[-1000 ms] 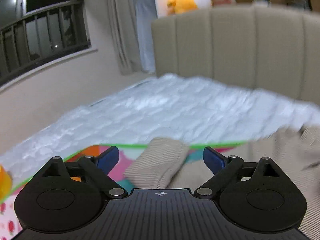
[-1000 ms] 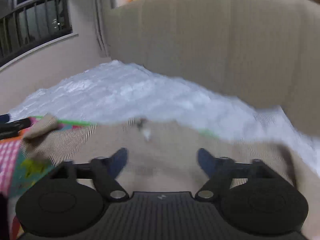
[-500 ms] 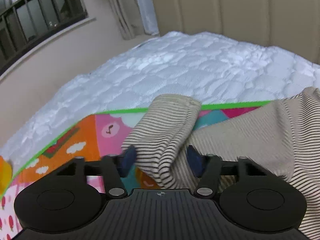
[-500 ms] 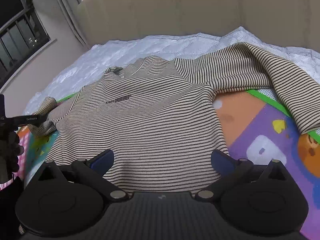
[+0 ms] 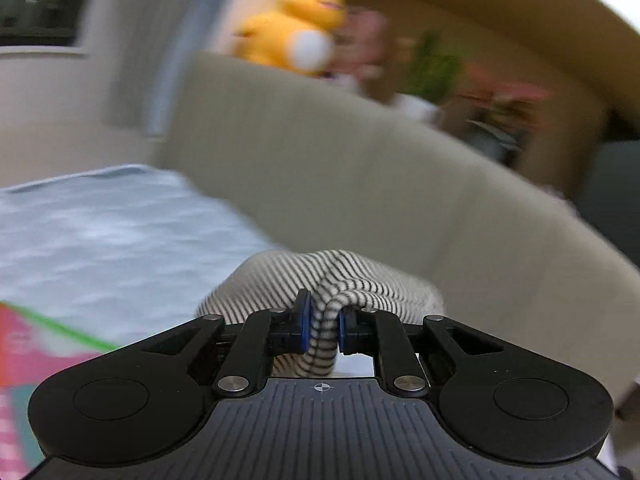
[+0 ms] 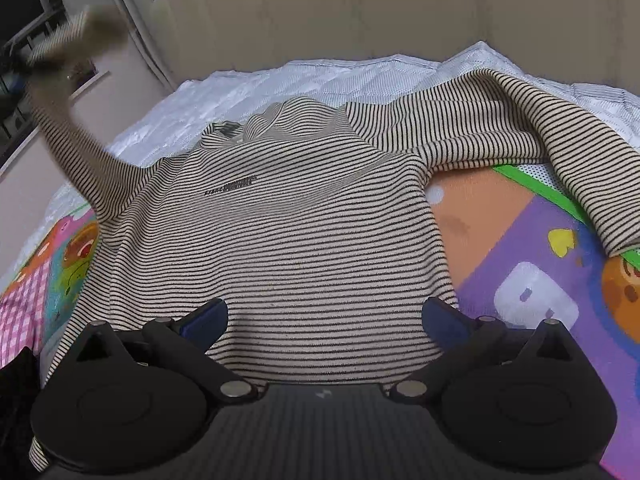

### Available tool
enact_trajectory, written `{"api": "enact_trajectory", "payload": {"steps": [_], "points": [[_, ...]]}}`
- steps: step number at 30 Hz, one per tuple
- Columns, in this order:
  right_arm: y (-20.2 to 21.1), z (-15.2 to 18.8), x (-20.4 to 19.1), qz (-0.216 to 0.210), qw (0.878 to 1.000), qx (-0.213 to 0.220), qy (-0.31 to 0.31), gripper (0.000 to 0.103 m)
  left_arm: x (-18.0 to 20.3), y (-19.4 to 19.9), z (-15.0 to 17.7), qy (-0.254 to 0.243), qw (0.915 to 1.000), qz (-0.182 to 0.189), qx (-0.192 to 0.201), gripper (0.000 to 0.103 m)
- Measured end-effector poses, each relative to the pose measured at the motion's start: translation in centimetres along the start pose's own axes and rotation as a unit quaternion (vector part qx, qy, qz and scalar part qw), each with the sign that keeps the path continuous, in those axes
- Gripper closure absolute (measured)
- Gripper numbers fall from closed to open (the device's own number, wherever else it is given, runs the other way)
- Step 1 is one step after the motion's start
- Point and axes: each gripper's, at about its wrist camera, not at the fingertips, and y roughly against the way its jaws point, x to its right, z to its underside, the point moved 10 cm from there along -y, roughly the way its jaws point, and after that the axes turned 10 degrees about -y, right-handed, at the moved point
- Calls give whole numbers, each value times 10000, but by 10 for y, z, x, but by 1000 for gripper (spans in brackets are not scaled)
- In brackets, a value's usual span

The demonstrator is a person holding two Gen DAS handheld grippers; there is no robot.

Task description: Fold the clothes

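Note:
A beige long-sleeved shirt with thin black stripes [image 6: 280, 232] lies face up on a colourful play mat [image 6: 520, 248]. My left gripper [image 5: 322, 320] has its blue pads pressed on the cuff of the shirt's left sleeve [image 5: 340, 276], its jaws still closing, and holds it up off the bed. In the right wrist view that raised sleeve [image 6: 80, 152] slants up to the left, blurred. The other sleeve [image 6: 520, 120] is draped across the upper right. My right gripper [image 6: 324, 316] hovers wide open just over the shirt's lower hem, with nothing pinched.
A white quilted mattress [image 6: 320, 76] lies under the mat, backed by a tall beige padded headboard [image 6: 360, 12]. A yellow plush toy [image 5: 296, 24] and other blurred items sit on top of it. Dark fabric [image 6: 16, 372] shows at the left edge.
My left gripper has shut on the sleeve cuff and lifted it off the mat, tilting upward. My right gripper opened wider, dipped toward the shirt's hem, then held still.

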Motion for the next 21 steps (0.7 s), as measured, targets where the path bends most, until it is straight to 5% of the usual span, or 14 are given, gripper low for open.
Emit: {"api": "enact_trajectory", "payload": {"steps": [2,6,8,10,13,18,19,21], "points": [[-1,1,-1,34,10000,-5,48,0,30,-20,18,-292,9990,223,-238,82],[-5,5,-5,242,9990,-67,362,0,53,-49,77,-541,9910,485,-1123,44],[-7,8,-8,329,9979,-82,546,0,50,-48,100,-648,9867,465,-1420,37],[-8,9,-9,385,9967,-81,704,0,41,-40,113,-898,9831,303,-1569,20],[-6,11,-12,374,9950,50,930,0,12,-26,128,-1486,9715,-423,-1799,10],[7,-1,-23,212,9917,562,1136,0,-49,-5,150,-2371,9272,-1805,-2269,9],[13,-7,-24,181,9914,724,1078,0,-61,0,151,-2312,9247,-1937,-2320,9],[23,-25,-25,90,9914,1023,813,1,-70,0,145,-1747,9405,-1793,-2299,8]]}}
